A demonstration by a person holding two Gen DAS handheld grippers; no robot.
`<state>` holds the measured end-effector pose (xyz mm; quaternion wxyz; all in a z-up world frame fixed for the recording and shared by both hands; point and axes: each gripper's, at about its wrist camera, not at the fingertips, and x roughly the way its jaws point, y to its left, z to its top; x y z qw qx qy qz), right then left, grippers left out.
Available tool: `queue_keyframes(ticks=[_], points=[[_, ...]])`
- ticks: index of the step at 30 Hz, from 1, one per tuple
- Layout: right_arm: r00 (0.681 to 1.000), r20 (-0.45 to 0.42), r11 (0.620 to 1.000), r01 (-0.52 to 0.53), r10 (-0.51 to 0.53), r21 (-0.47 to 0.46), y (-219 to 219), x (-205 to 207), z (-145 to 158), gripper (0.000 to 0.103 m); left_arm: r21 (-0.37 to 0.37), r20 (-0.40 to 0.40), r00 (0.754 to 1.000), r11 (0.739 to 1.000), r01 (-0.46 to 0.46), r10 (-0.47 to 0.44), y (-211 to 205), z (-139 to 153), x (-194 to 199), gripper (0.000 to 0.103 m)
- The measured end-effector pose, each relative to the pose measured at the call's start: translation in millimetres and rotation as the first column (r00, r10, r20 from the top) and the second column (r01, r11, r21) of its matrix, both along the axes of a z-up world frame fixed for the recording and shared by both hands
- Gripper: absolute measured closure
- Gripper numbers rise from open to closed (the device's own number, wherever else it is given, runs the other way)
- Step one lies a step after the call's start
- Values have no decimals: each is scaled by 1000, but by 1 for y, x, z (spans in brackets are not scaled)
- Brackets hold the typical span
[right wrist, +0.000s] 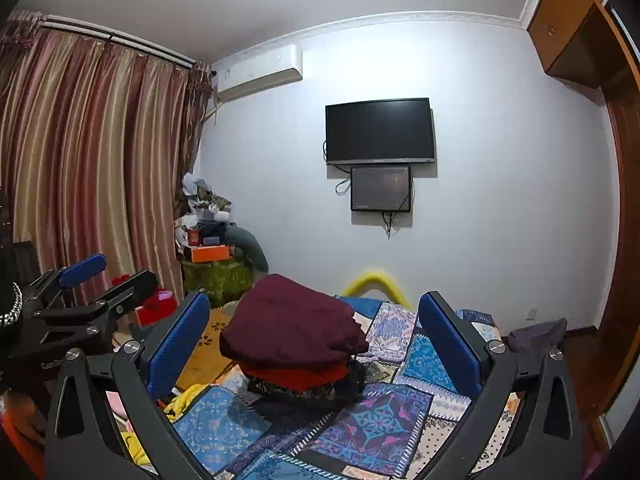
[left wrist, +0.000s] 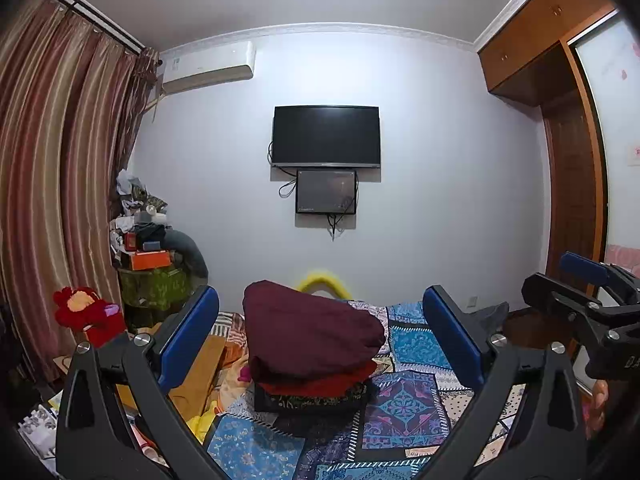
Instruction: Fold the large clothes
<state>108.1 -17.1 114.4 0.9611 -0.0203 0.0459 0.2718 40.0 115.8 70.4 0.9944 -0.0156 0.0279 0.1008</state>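
Ahead, between and beyond both tongs' fingertips, the folded maroon garment (left wrist: pixel 308 328) tops a stack of folded clothes (left wrist: pixel 312 388), long axis crosswise, bulging and rounded, on the patchwork bedspread (left wrist: pixel 404 400). Left gripper (left wrist: pixel 320 340) and right gripper (right wrist: pixel 316 344) stand spread wide, empty.

A home bedroom: patchwork-covered bed (left wrist: pixel 404 396), striped curtains (left wrist: pixel 60 168), wall television (left wrist: pixel 326 136), wooden wardrobe (left wrist: pixel 540 40).

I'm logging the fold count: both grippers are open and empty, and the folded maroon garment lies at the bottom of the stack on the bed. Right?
Not quite: the maroon garment lies on top of the stack, above a red piece, as the left wrist view shows. The left gripper and right gripper are open and empty.
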Motion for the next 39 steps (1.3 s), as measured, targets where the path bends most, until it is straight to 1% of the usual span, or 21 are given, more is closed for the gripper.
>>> queue_keyframes(ticks=[4, 10, 21, 29, 39], points=[[1000, -12, 1000, -1, 1, -8, 0, 0, 0, 0, -18, -13, 1000, 1000, 7, -7, 3, -3, 4, 1], [999, -34, 1000, -7, 7, -2, -2, 3, 0, 0, -21, -23, 1000, 1000, -1, 0, 6, -7, 7, 1], [999, -49, 1000, -8, 8, -7, -3, 6, 1, 0, -37, -32, 999, 999, -1, 0, 10, -7, 8, 1], [998, -58, 1000, -11, 10, -18, -3, 8, -1, 0, -34, -36, 999, 999, -1, 0, 10, -7, 9, 1], [997, -77, 1000, -13, 13, -3, -5, 13, -3, 0, -24, -47, 999, 999, 23, -24, 8, -11, 11, 1]])
